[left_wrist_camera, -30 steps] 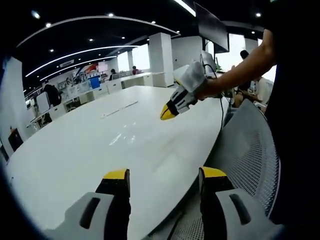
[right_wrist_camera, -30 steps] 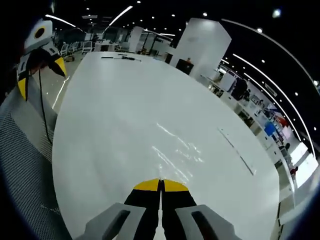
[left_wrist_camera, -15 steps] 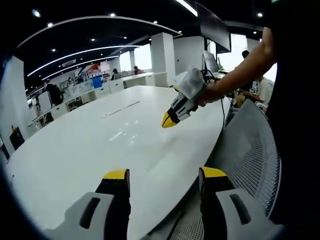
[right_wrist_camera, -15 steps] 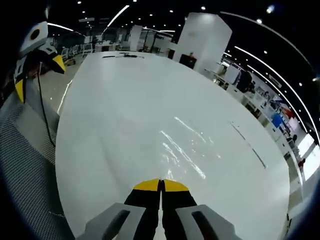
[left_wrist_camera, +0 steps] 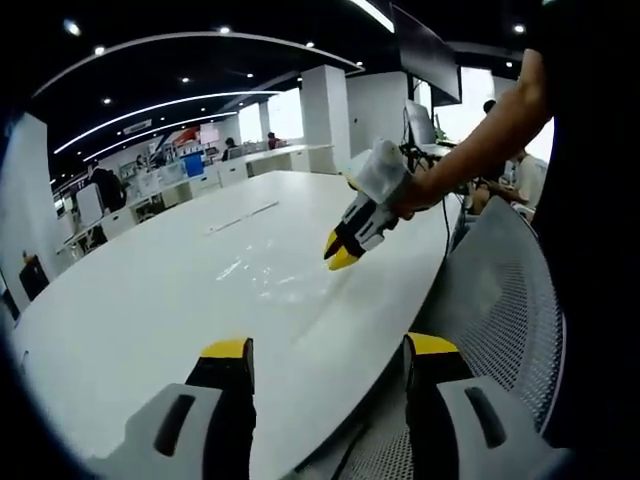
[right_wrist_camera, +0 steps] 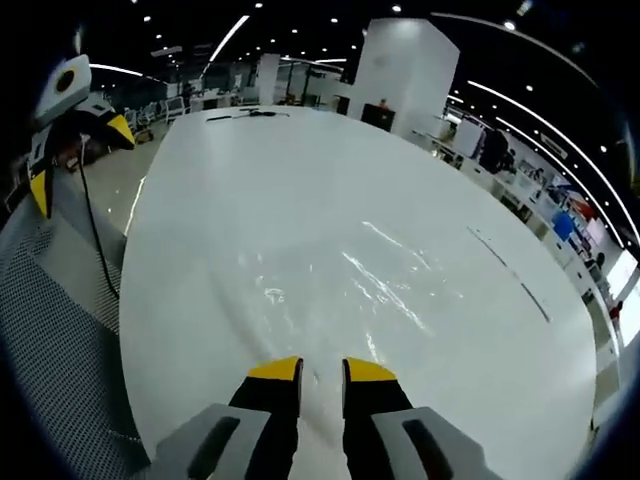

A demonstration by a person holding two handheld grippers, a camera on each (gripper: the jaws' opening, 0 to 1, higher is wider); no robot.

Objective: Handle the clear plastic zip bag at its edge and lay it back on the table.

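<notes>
Large white oval table in an open-plan office. The clear plastic zip bag lies flat on the tabletop, visible mainly as glare and faint creases; in the left gripper view it appears as a shiny patch near the table's middle. Right gripper: jaws parted a little, grasping nothing, tips just above the bag's near edge; seen from the side beyond a bare forearm. Left gripper: jaws wide apart, empty, held over the table's edge beside a grey mesh chair.
</notes>
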